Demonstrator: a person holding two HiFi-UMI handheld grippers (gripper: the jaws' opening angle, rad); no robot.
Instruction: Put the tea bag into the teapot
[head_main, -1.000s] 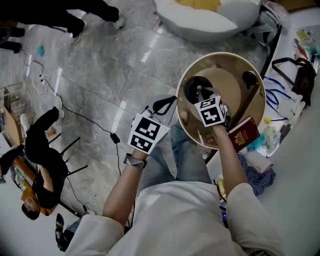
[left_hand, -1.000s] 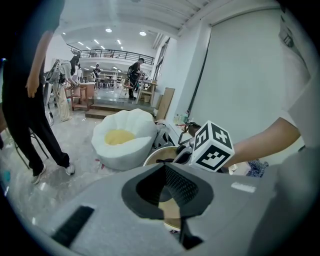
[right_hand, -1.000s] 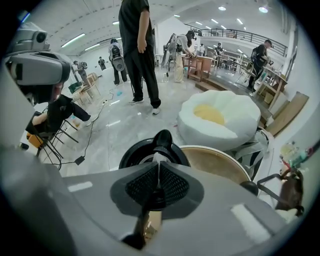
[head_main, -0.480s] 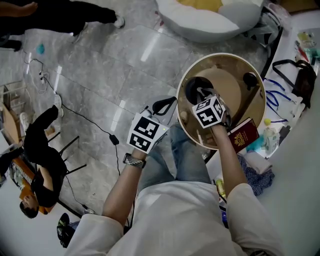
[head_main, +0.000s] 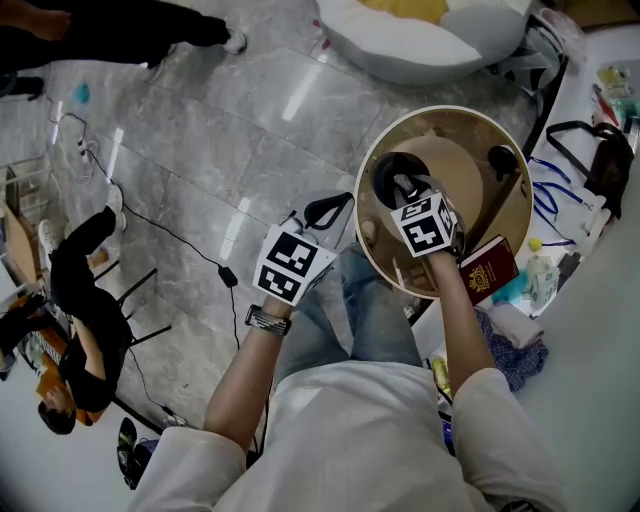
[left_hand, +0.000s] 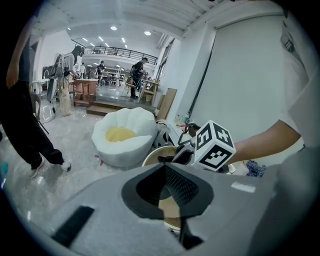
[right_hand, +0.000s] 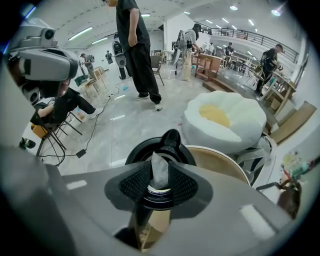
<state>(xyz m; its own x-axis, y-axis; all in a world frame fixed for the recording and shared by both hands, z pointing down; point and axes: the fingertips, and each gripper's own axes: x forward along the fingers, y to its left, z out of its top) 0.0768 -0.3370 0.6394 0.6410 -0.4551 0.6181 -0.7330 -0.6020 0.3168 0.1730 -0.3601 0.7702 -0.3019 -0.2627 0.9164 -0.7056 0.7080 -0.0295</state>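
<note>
A black teapot (head_main: 393, 176) stands on the left side of a round tan table (head_main: 470, 150). My right gripper (head_main: 406, 190) hovers directly over the teapot's mouth (right_hand: 159, 192). Its jaws are opening. The pale tea bag (right_hand: 159, 175) stands upright between the pads, its lower end down in the mouth, and the pads no longer seem to press it. My left gripper (head_main: 325, 213) hangs off the table's left edge above the floor, open and empty. From the left gripper view the right gripper's marker cube (left_hand: 214, 145) shows over the table (left_hand: 155, 152).
A red booklet (head_main: 487, 268) lies at the table's near edge and a small black object (head_main: 500, 158) at its right. A white beanbag seat (head_main: 400, 40) sits beyond. Clutter and a dark bag (head_main: 605, 150) line the right side. A seated person (head_main: 85, 300) and floor cables are left.
The right gripper has shifted slightly over the teapot, left and then back. The left gripper has barely moved. The legs of a person at the top left have moved on.
</note>
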